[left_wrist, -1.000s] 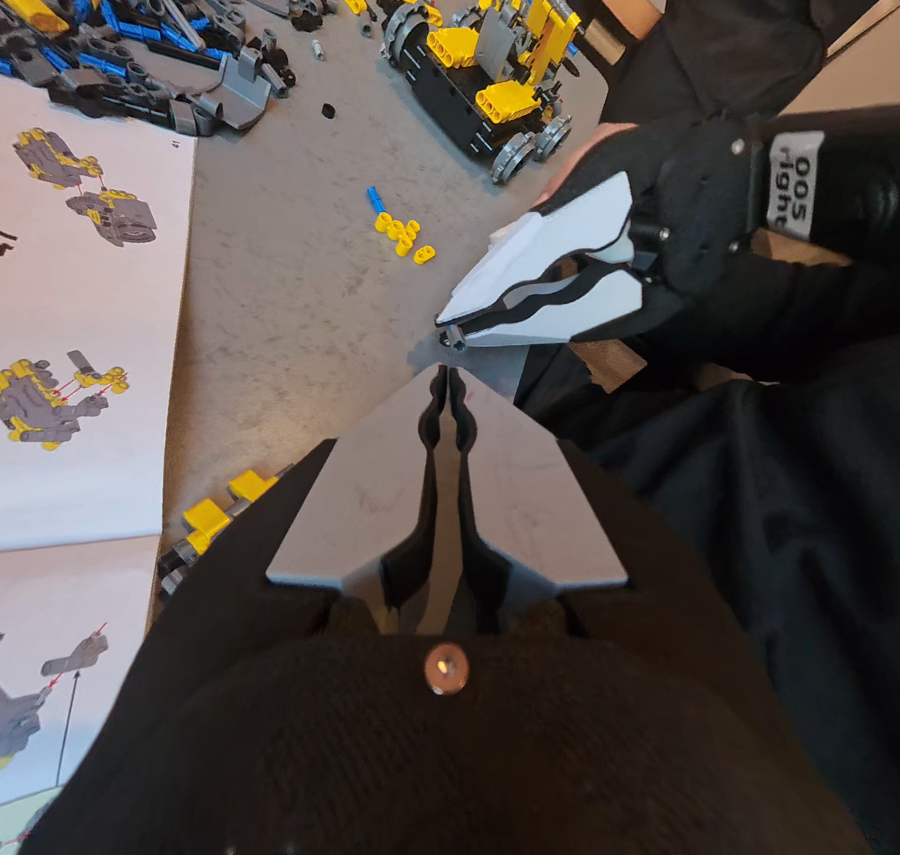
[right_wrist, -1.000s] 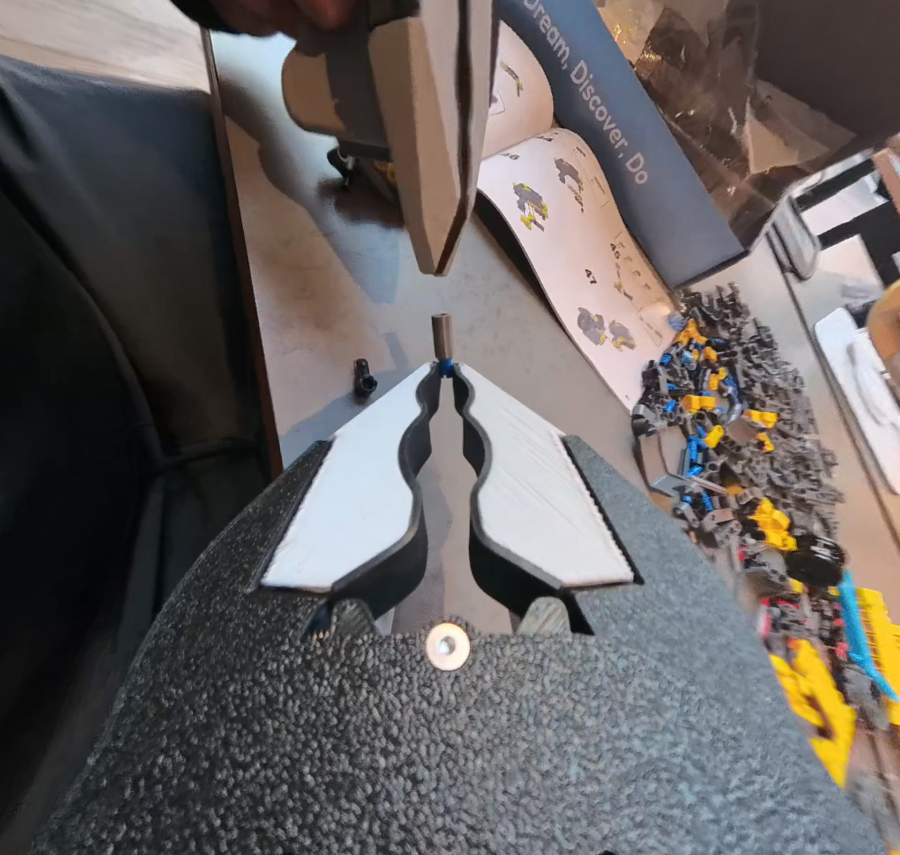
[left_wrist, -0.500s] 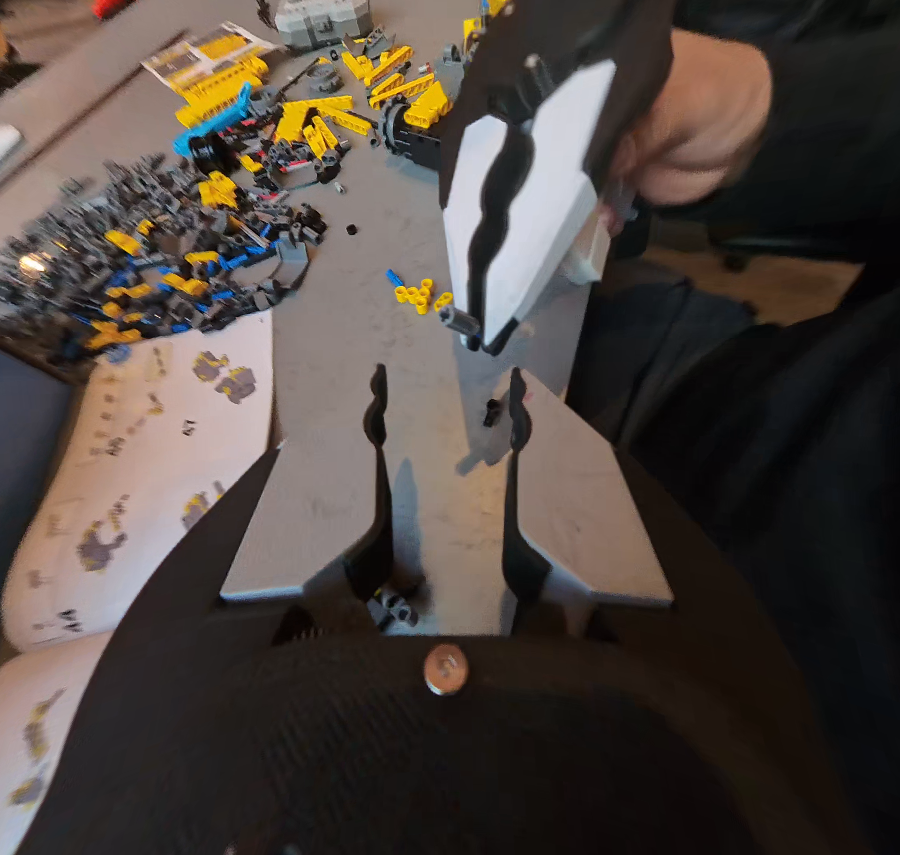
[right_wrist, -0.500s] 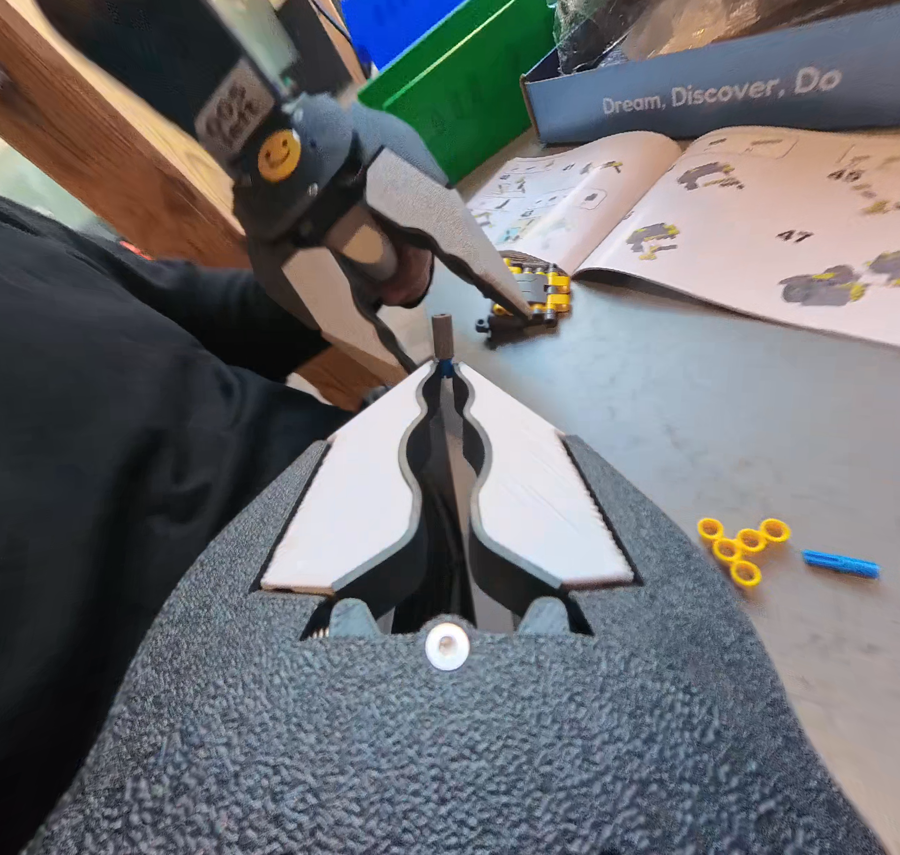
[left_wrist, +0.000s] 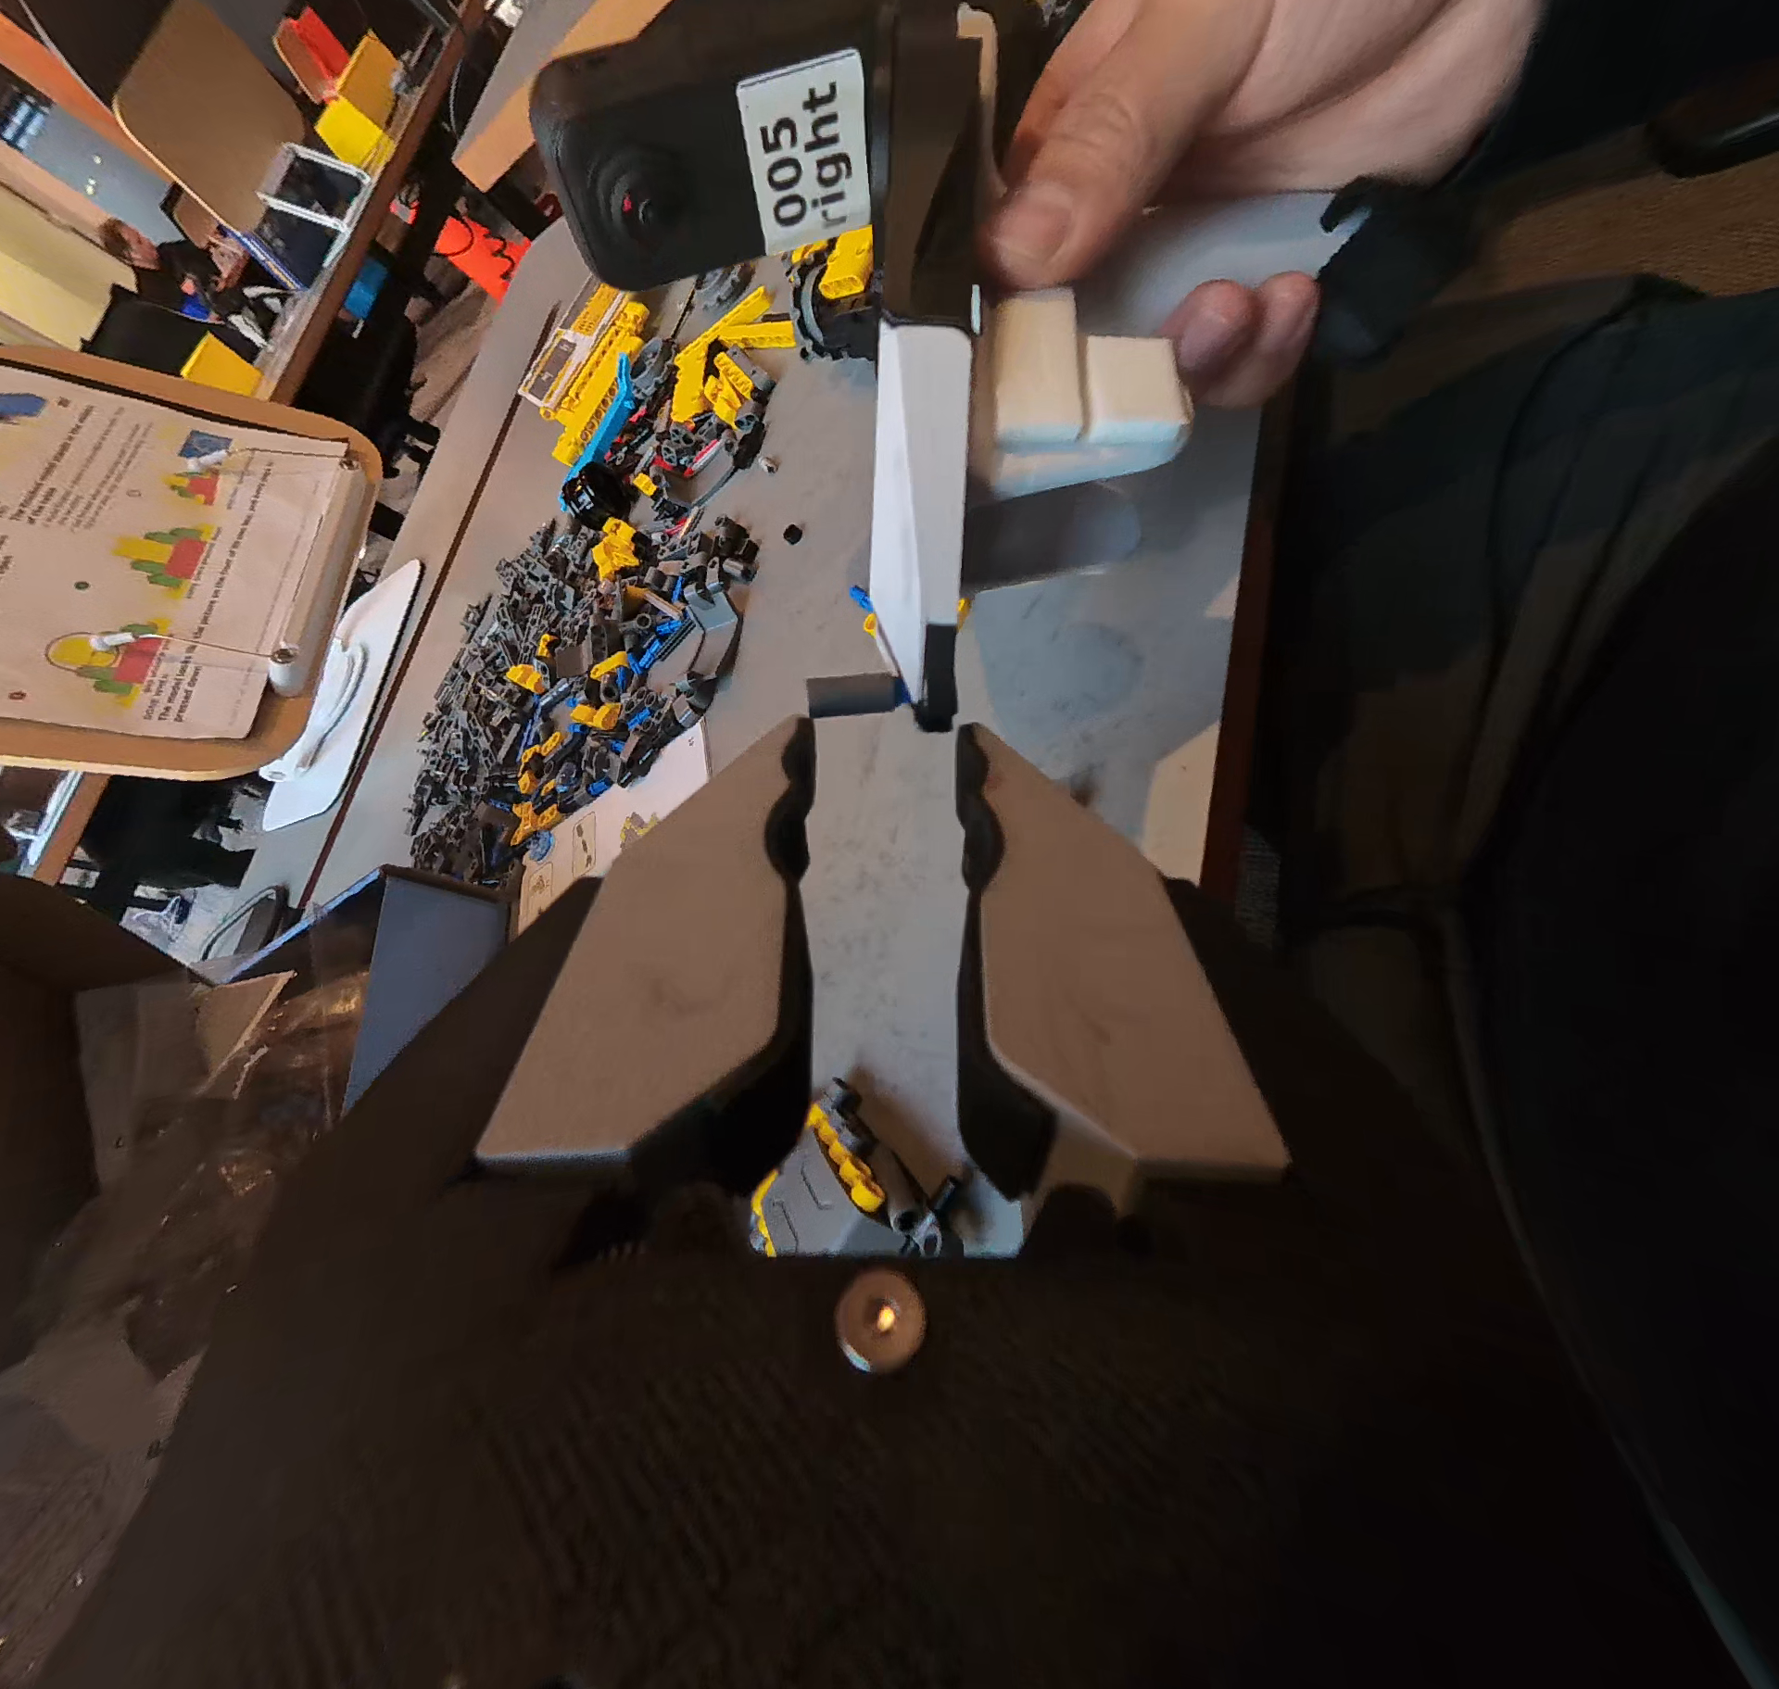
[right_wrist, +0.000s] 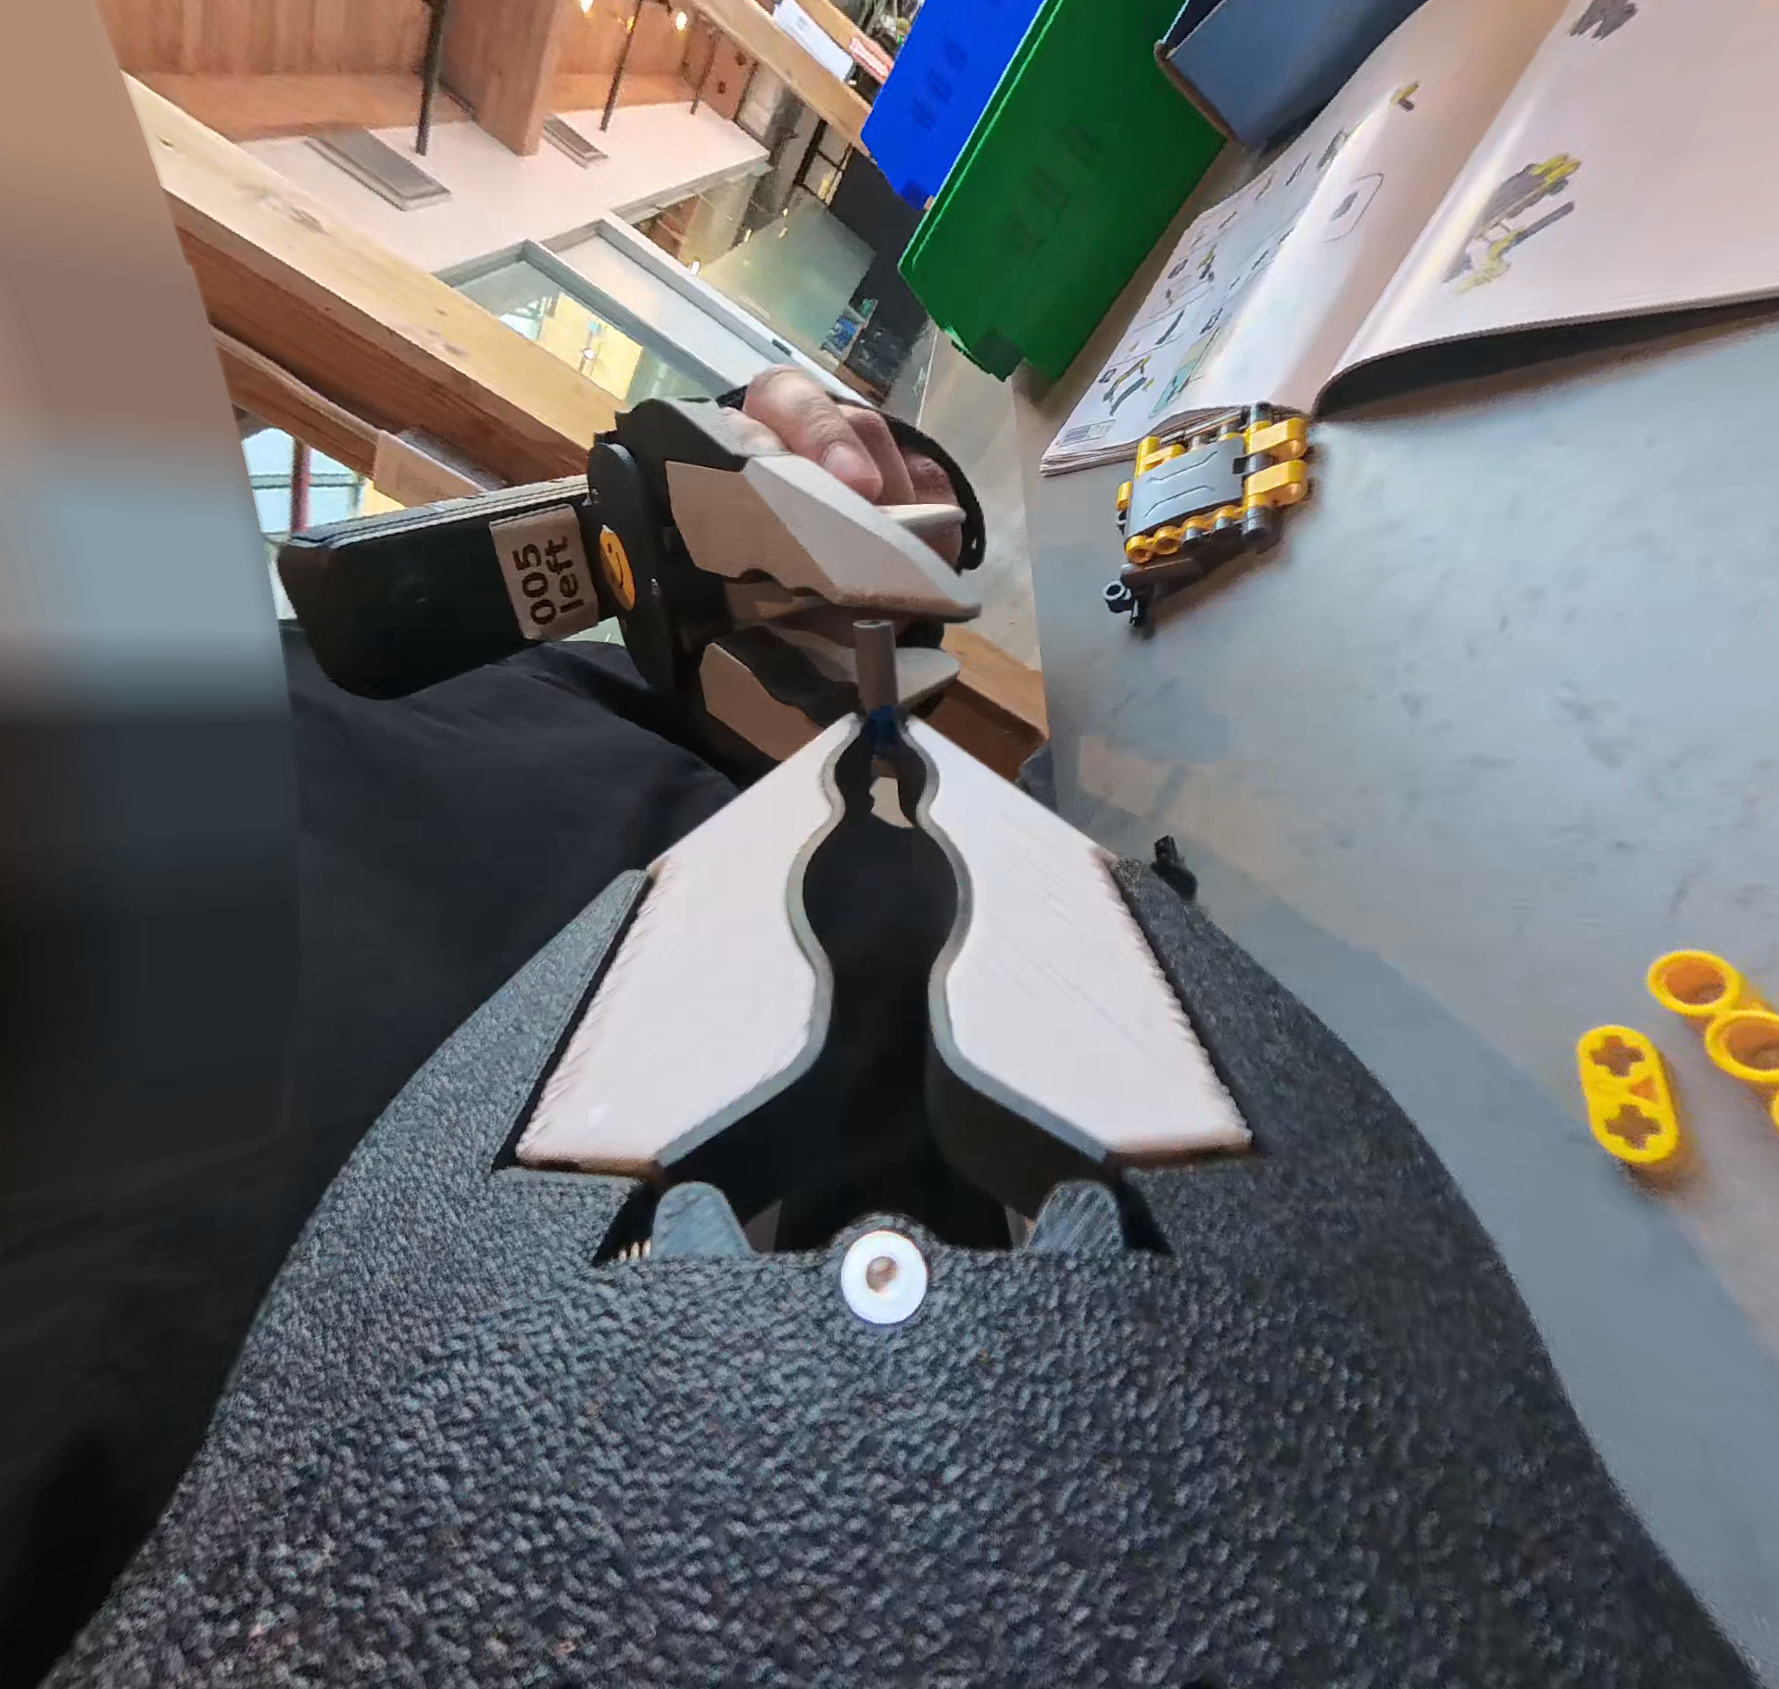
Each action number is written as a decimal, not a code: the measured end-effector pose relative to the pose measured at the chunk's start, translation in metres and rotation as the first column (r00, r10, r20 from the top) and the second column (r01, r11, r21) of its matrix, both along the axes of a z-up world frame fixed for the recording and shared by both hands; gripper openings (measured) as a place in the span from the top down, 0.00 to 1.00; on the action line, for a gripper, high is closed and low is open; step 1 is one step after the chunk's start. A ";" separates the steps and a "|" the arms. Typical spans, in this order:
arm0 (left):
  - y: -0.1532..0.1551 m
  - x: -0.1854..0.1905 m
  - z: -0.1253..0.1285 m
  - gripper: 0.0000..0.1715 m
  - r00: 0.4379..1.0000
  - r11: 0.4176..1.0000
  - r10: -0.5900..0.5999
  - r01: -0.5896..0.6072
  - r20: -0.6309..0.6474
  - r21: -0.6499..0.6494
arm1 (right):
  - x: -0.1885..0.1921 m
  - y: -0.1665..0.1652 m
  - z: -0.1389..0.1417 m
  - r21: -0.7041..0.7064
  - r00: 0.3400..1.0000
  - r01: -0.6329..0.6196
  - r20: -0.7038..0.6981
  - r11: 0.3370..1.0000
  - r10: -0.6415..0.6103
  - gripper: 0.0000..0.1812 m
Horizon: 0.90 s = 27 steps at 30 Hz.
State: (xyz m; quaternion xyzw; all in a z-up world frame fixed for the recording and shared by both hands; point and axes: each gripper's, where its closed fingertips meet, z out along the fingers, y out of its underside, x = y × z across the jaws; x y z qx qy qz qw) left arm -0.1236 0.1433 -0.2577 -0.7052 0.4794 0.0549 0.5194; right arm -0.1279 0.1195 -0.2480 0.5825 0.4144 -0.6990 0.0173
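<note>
My right gripper [right_wrist: 878, 728] is shut on a small blue pin that carries a grey sleeve [right_wrist: 876, 671], and the sleeve sticks out past its tips. In the left wrist view the right gripper [left_wrist: 929, 709] comes down from above, held by a hand [left_wrist: 1251, 55], with the grey sleeve [left_wrist: 852, 695] pointing left just beyond my left fingertips. My left gripper [left_wrist: 881, 748] is open and empty. In the right wrist view the left gripper [right_wrist: 958, 642] has its open jaws just behind the sleeve. A small grey and yellow sub-assembly [right_wrist: 1213, 488] lies on the grey table [right_wrist: 1444, 776].
An open instruction booklet [right_wrist: 1540, 199] lies behind the sub-assembly, with a dark blue box [right_wrist: 1348, 26] and green [right_wrist: 1059, 151] and blue [right_wrist: 963, 35] bins beyond. Yellow connectors [right_wrist: 1627, 1094] lie near right. A pile of loose grey, yellow and blue parts [left_wrist: 578, 680] covers the table's far side. The grippers are tip to tip, or close to it.
My left gripper went from shut to open. Both grippers tilted and came together, so the sleeve held by the right gripper now sits at the left gripper's tips.
</note>
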 end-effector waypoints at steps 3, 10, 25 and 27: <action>-0.002 0.002 0.001 0.85 1.000 1.000 -0.013 0.013 0.013 0.001 | 0.000 -0.002 -0.002 -0.018 1.000 -0.012 0.013 1.000 0.012 0.98; -0.005 0.003 0.000 0.85 0.998 0.999 -0.029 0.030 0.047 -0.017 | -0.001 -0.003 -0.007 0.012 0.999 -0.017 0.028 1.000 0.016 0.98; -0.006 0.002 -0.009 0.87 0.991 0.988 -0.078 0.091 0.106 -0.125 | -0.006 -0.001 -0.015 0.072 0.997 0.005 0.075 0.997 -0.011 0.97; -0.006 0.002 -0.007 0.87 0.989 0.985 -0.087 0.104 0.122 -0.139 | -0.006 -0.002 -0.013 0.006 0.998 -0.001 0.069 1.000 0.001 0.97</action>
